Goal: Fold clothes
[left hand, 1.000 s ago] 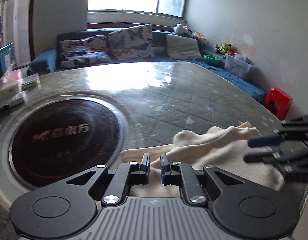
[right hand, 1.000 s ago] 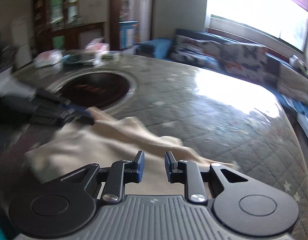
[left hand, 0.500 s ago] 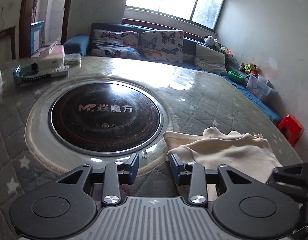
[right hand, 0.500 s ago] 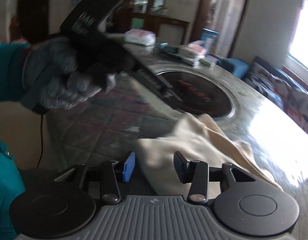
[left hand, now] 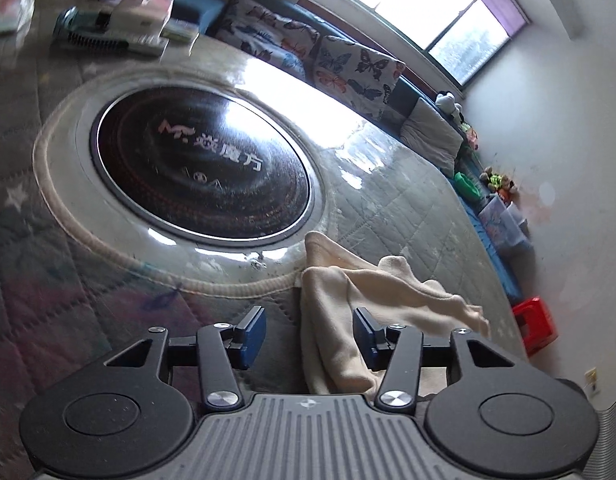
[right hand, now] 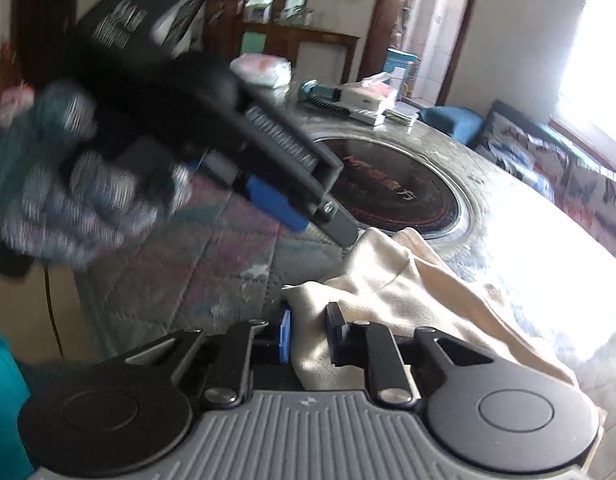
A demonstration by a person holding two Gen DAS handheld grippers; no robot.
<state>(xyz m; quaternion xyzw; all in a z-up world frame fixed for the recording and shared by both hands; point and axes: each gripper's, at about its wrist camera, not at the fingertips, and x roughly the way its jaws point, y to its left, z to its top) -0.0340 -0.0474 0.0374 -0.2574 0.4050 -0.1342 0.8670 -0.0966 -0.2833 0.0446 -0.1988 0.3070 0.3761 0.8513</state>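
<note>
Although nearly shut a second back, spread wide apart now, those left tongs (left hand: 309, 320), straddling a folded edge of the cream garment (left hand: 387, 292) without squeezing it. Opposite story on the right tongs (right hand: 309, 330): gaping half a second ago, now narrowed right down onto a near corner of the same garment, looks clamped. Reads like one fold laid down and let go, with a fresh grab being set up for the next one. Maybe midway through, just guessing.

Garment itself: bunched in a rumpled, half-folded heap on the bench (left hand: 407, 208), running away ahead and to the right of the left tongs, far tip lapping the pale rim around the round black hotplate (left hand: 204, 172).

Room-wise: loads of bare quilted cover ahead-right of the left tongs for carrying a flap over. Bench edge close by, down to the left of the right tongs, so probably better not to drag that way. Left tongs and the gloved hand (right hand: 88, 200) hanging just ahead-left of the right ones, pretty near, worth minding. Boxes (left hand: 120, 28) way off ahead-left, no bother.
</note>
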